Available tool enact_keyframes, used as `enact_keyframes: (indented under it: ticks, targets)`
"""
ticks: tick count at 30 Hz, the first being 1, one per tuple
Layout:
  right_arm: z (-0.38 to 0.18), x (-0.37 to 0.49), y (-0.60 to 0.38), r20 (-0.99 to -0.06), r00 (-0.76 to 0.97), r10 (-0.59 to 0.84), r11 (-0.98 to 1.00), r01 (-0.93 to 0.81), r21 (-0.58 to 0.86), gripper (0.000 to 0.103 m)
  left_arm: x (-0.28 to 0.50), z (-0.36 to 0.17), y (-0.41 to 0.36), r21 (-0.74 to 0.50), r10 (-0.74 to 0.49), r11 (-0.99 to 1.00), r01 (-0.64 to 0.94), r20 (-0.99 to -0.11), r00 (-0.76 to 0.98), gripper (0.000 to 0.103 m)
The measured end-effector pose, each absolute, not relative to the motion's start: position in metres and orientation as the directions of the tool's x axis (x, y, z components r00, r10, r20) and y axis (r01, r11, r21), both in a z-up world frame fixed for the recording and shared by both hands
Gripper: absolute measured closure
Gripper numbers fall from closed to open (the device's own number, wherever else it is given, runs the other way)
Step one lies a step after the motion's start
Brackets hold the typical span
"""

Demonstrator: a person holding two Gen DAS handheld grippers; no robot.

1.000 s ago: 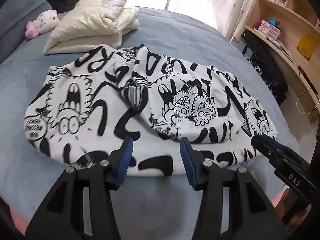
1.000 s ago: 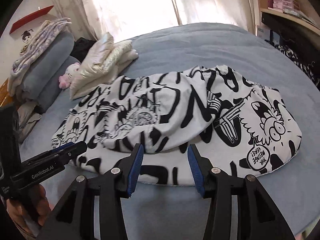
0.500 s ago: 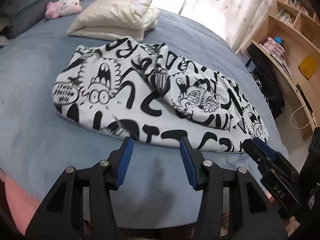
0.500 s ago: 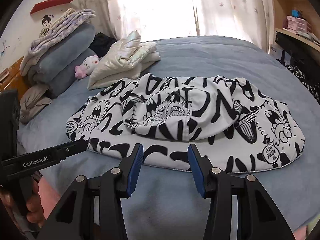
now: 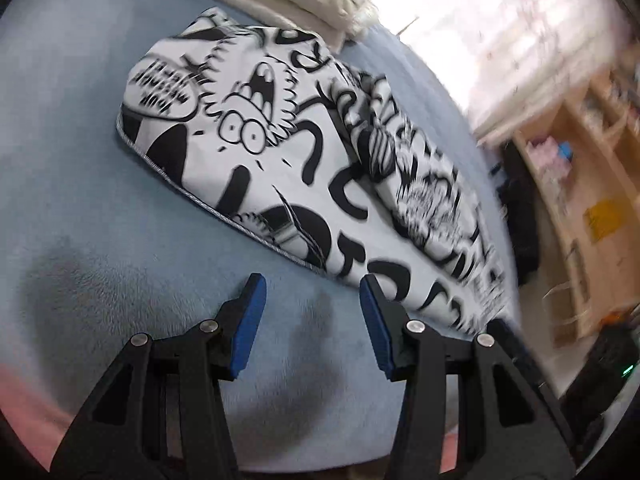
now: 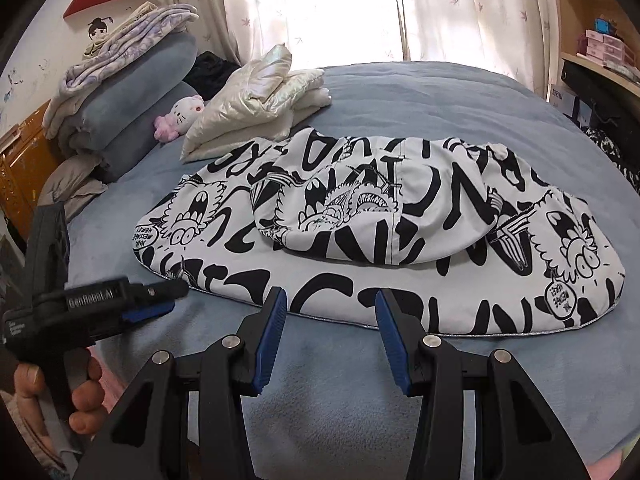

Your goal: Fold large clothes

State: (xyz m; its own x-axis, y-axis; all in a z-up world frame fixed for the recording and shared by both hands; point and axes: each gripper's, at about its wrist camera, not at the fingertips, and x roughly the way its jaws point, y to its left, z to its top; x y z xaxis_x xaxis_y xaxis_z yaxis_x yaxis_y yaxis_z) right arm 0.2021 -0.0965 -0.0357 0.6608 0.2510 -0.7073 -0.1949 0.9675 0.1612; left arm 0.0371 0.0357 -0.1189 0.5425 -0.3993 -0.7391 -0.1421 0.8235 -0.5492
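On the blue-grey bed [image 6: 420,92], the black-and-white printed garment [image 6: 360,248] lies folded over itself, its underlayers hidden. Left-wrist view is motion-blurred; shelving beyond the garment is indistinct. Left hand-held gripper [image 5: 308,292] and right hand-held gripper [image 6: 330,304] both gape wide, holding nothing, just short of the garment's near hem. Behind the garment: cream padded jacket [image 6: 260,100], pink plush toy [image 6: 180,116], stacked bedding [image 6: 120,92], curtained window [image 6: 360,8].

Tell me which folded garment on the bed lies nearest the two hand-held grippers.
The black-and-white cartoon-print garment, right before both open hand-held grippers; the cream padded jacket lies beyond it, towards the pillows.
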Motion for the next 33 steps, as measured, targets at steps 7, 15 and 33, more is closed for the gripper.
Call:
enact_keyframes:
  ticks: [7,15,33]
  targets:
    - [-0.049,0.216,-0.091,-0.724,0.642,0.251,0.968,-0.189,0.168,0.056,0.051,-0.136,0.062,-0.662,-0.435,0.721,-0.203,-0.661,0.611,0.058]
    - [-0.054,0.239,-0.078,-0.719,0.642,0.264,0.964,-0.205,0.171,0.056,0.098,-0.149,0.072,-0.655,-0.389,0.716,-0.242,-0.662,0.641,0.058]
    - [-0.069,0.409,-0.073,-0.748,0.647,0.146,0.989,-0.102,0.105,0.087,0.162,-0.115,0.051,-0.498,-0.233,0.859,-0.124,-0.593,0.771,0.090]
